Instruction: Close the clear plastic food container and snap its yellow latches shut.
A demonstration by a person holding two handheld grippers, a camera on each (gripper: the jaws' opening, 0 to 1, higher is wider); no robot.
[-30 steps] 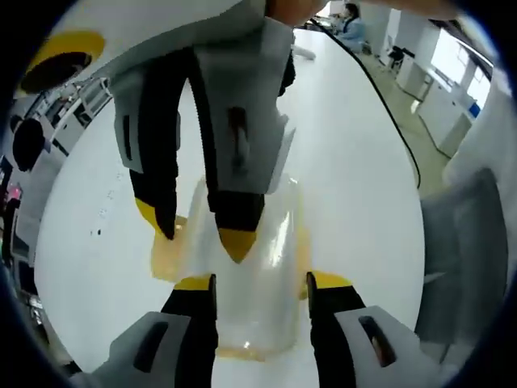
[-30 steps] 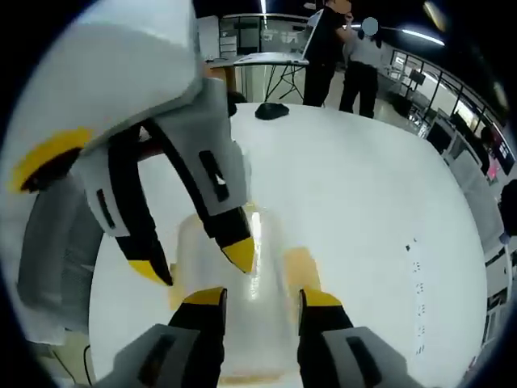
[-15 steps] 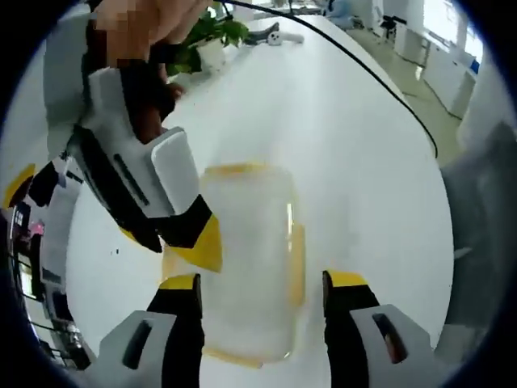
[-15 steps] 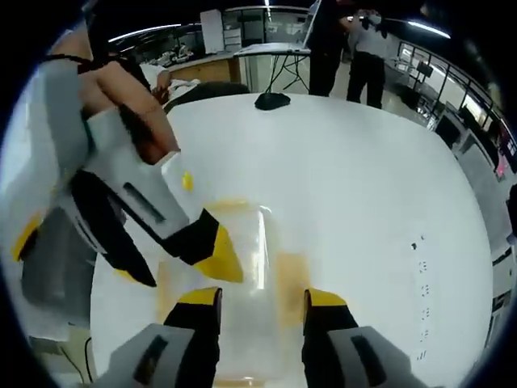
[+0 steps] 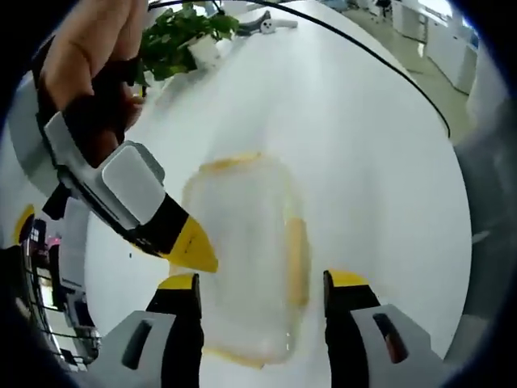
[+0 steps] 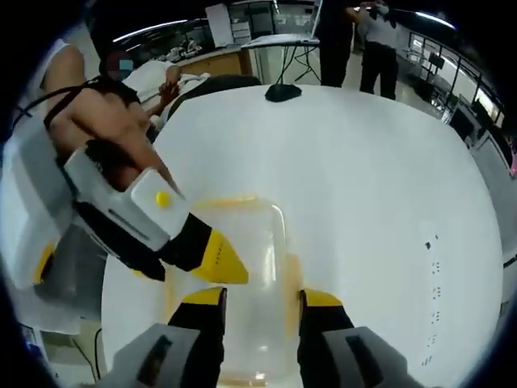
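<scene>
Hovering over the tabletop (image 6: 388, 178), my left tongs (image 5: 262, 287) and right tongs (image 6: 260, 301) gape released, straddling the lidded container (image 5: 242, 242) untouched.

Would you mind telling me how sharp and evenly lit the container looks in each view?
Left gripper view: the container is smeared by blur and washed out against the bright white table. Right gripper view: the container is crisper, its rim readable, though pale against the glaring table.

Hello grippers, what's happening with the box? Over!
Left gripper open, right gripper open, both over container. Lid on; side latch state unclear. Nothing blocking.
</scene>
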